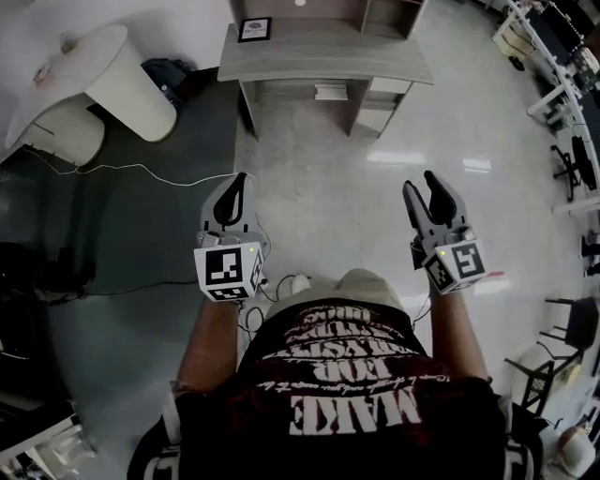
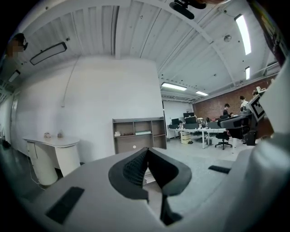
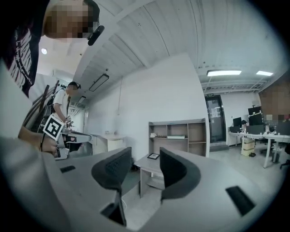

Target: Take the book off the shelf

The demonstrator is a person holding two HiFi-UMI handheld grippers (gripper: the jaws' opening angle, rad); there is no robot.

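A wooden open shelf unit (image 3: 177,132) stands against the white wall, with a flat pale book (image 3: 176,136) lying in its middle compartment. The left gripper view shows the same shelf (image 2: 138,133) and book (image 2: 143,132), far off. I stand some way back on the floor. My left gripper (image 1: 239,180) is held out in front of me, its jaws closed tip to tip (image 2: 147,150) on nothing. My right gripper (image 1: 421,183) is level with it, jaws (image 3: 145,158) apart and empty. Both point toward the shelf.
A grey desk (image 1: 323,49) with a small framed picture (image 1: 254,29) stands between me and the shelf; a white item (image 1: 330,91) lies on its lower shelf. At the left are a white rounded counter (image 1: 84,66) and a floor cable (image 1: 122,169). Office desks and chairs (image 1: 562,103) line the right.
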